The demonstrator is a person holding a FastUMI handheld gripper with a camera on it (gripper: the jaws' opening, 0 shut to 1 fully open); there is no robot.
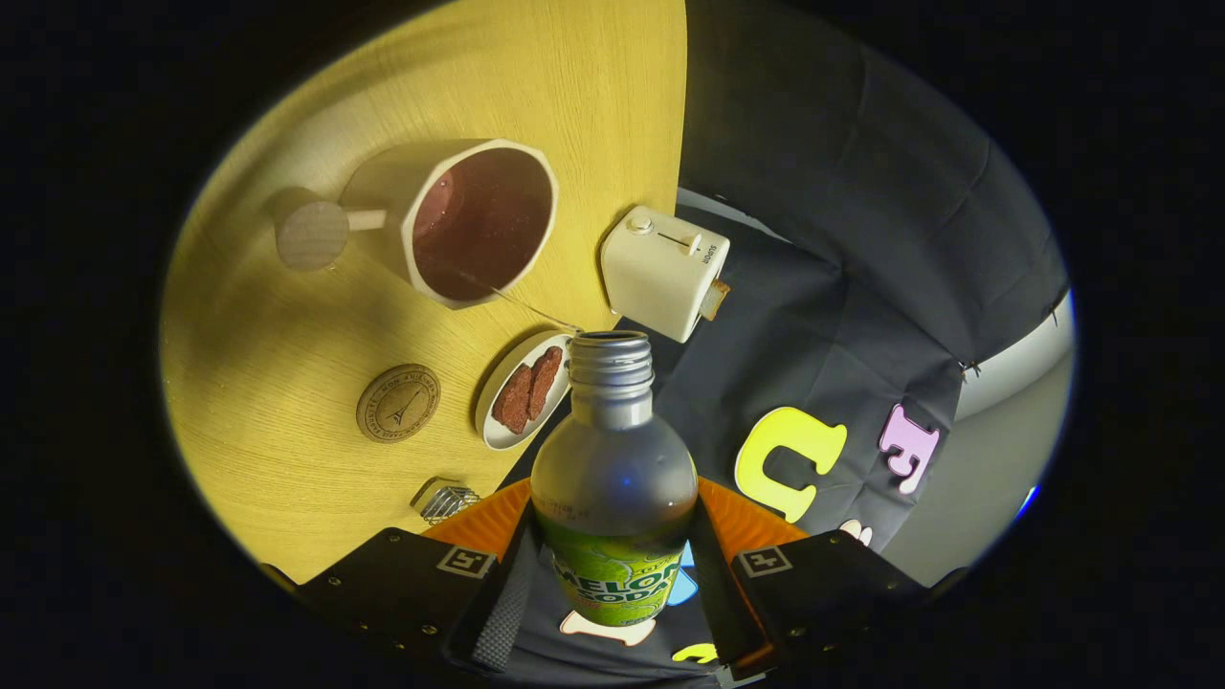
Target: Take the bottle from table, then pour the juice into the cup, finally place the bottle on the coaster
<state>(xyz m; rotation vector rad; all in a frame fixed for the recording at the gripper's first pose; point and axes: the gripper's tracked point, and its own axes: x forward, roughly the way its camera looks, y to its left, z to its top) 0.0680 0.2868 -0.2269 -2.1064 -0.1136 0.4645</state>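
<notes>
My gripper (612,584) is shut on an uncapped plastic bottle (612,478) with a green label, held between both fingers and lifted above the table, its threaded mouth pointing away from me. Beyond the mouth lies a white faceted cup (478,222) with a wooden handle, seen from above and tilted in view, with dark reddish liquid inside. A thin stream or streak runs from near the bottle mouth toward the cup. The round cork coaster (398,403) lies on the yellow wooden table (287,364), nearer to me than the cup and left of the bottle.
A white oval dish (522,390) with brown slices sits just beyond the bottle's neck. A small white toaster (665,271) stands at the table's edge to the right. A small metal clip-like object (448,501) lies close to the left finger.
</notes>
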